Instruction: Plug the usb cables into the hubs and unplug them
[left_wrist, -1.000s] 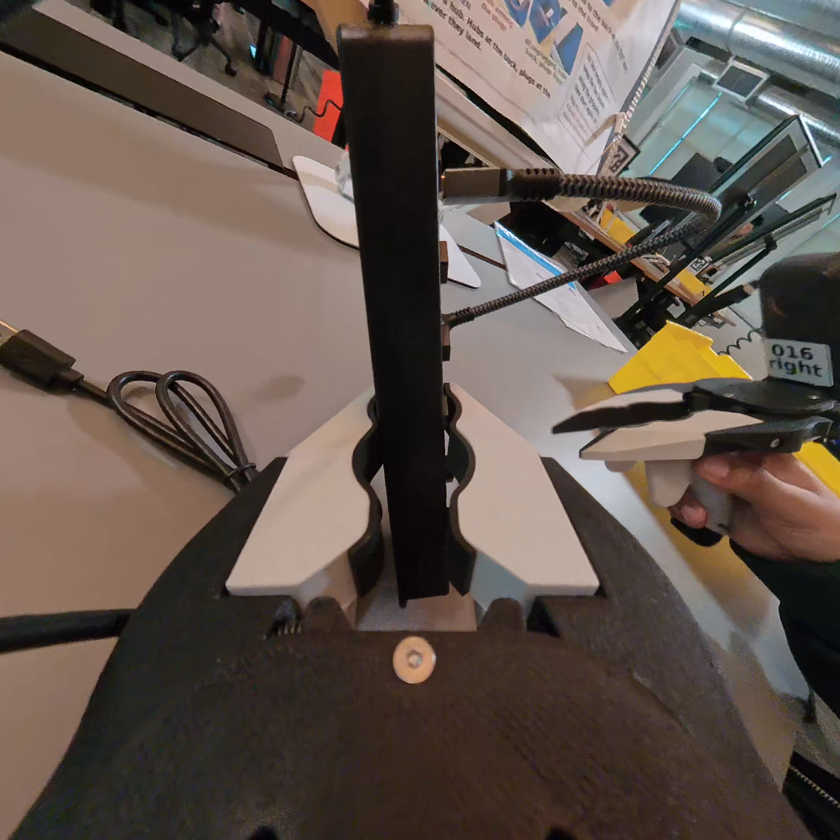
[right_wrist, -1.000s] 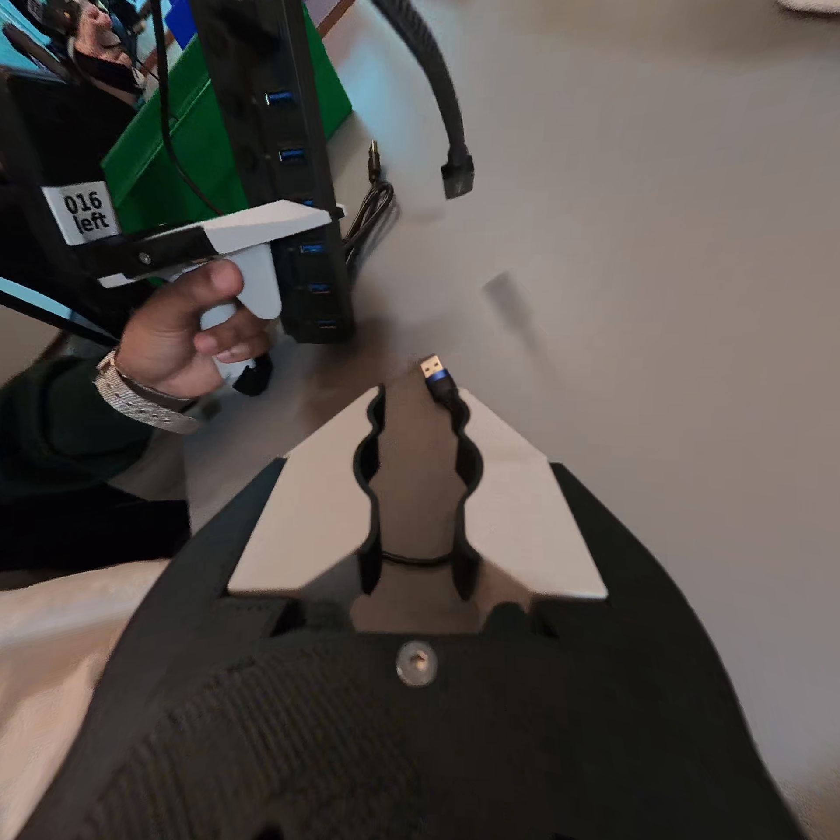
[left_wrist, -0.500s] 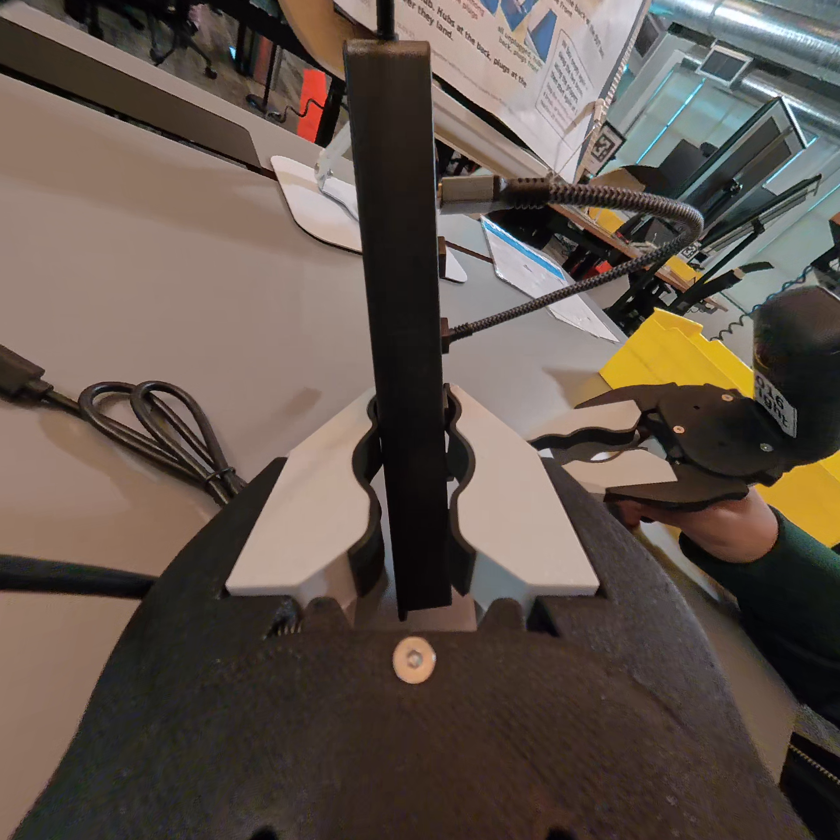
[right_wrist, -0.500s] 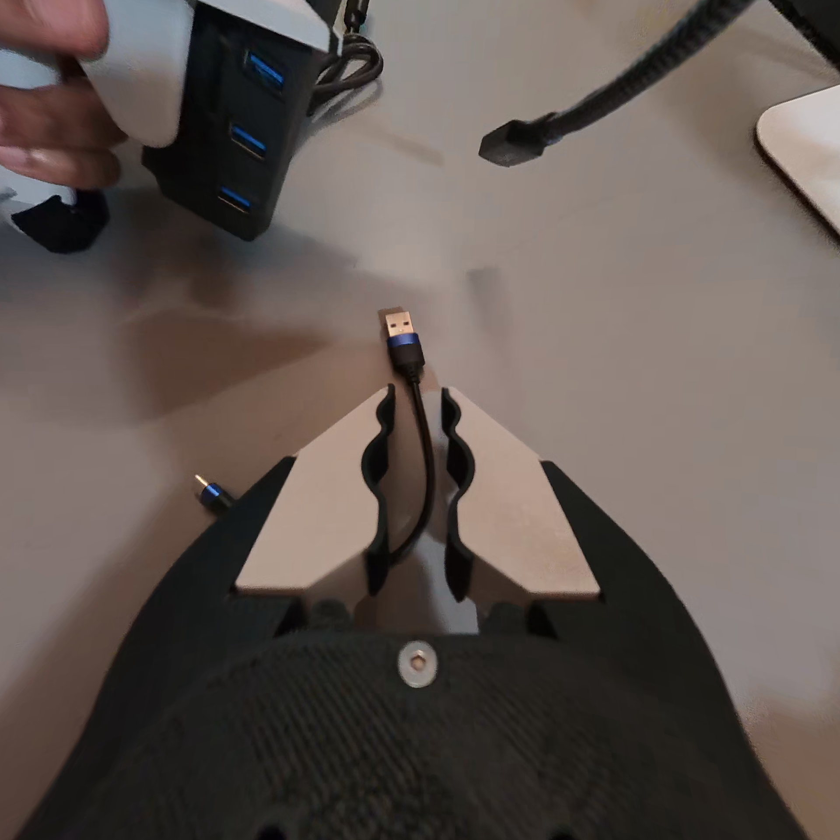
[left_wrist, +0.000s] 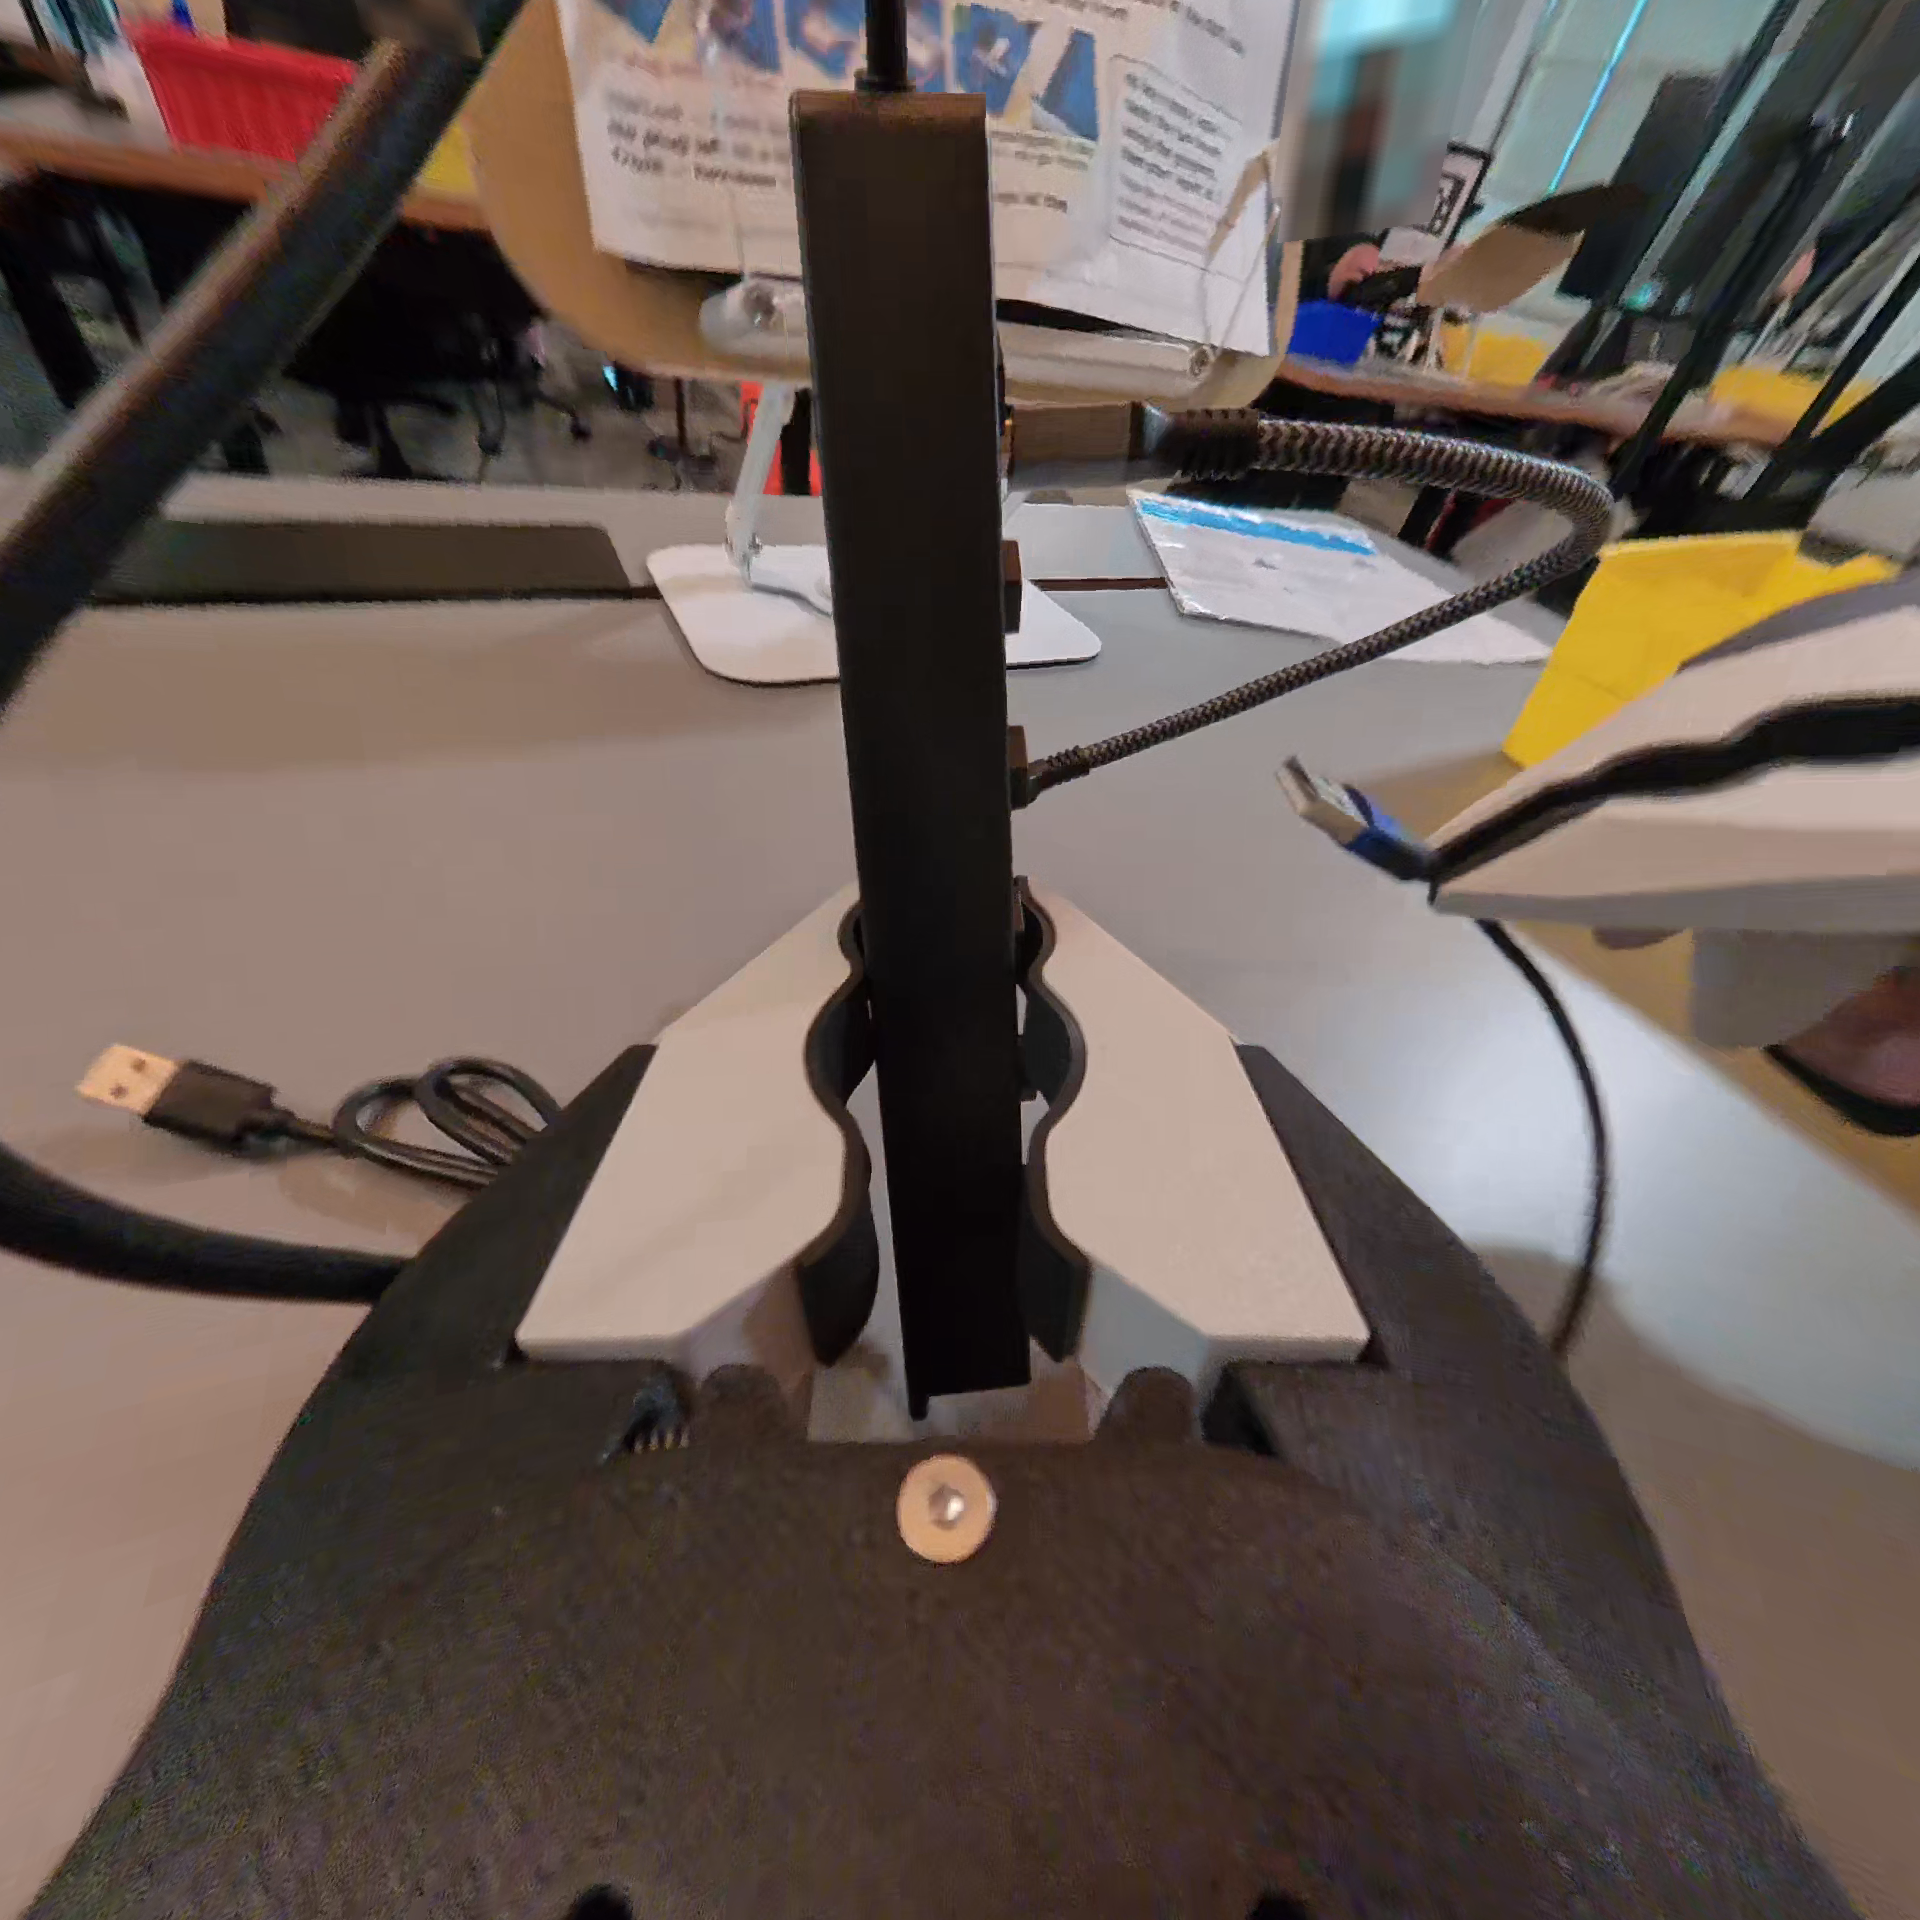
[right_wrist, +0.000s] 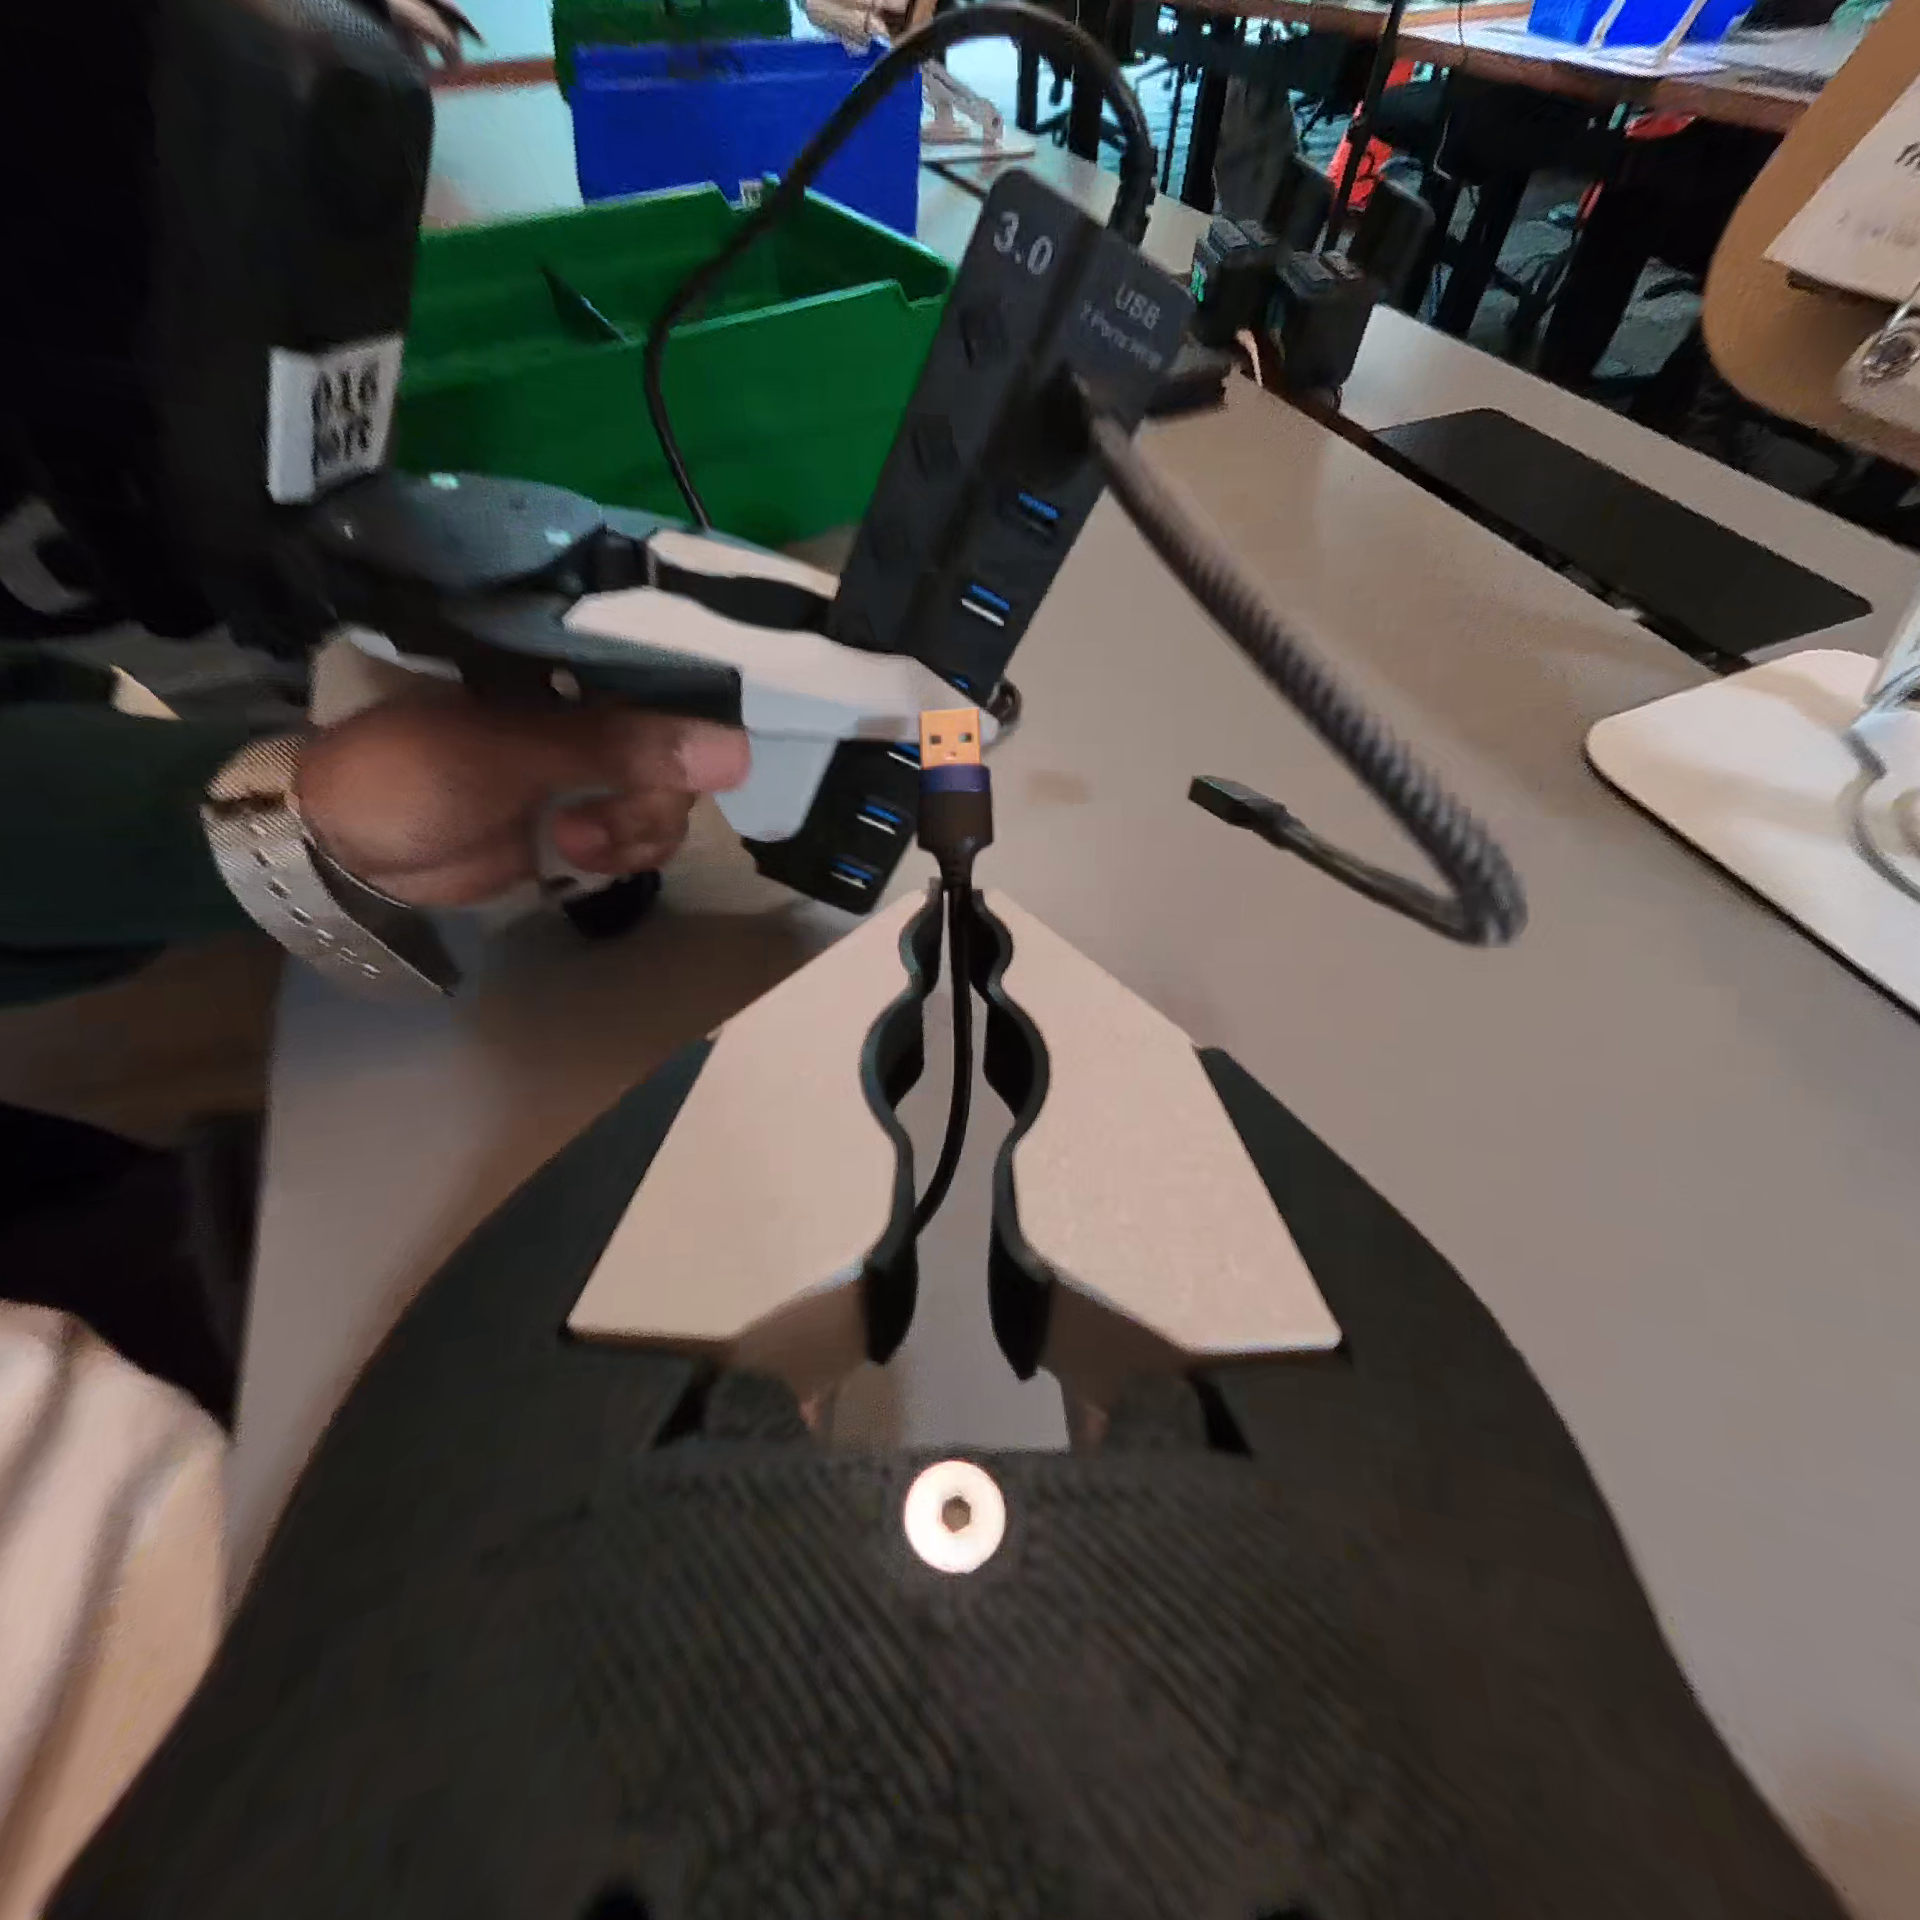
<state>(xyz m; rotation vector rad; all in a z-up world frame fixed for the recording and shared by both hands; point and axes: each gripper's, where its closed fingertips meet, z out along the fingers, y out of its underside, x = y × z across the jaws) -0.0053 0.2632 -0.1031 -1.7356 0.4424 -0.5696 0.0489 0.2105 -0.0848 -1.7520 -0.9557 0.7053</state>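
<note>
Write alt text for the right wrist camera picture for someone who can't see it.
The right tool pinches a thin black cable just behind its blue-collared USB-A plug, plug pointing toward a black multi-port USB hub. The left tool, in a person's hand, holds the hub tilted above a grey table; a braided cable hangs from it.

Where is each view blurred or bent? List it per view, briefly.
Left wrist view: the black USB hub is fairly sharp; the right hand-held gripper at the right edge and the posters behind smear with motion blur, and wide-angle distortion bows the grey table.
Right wrist view: the blue-collared USB plug is crisp; the left hand-held gripper and braided cable are blurred.
</note>
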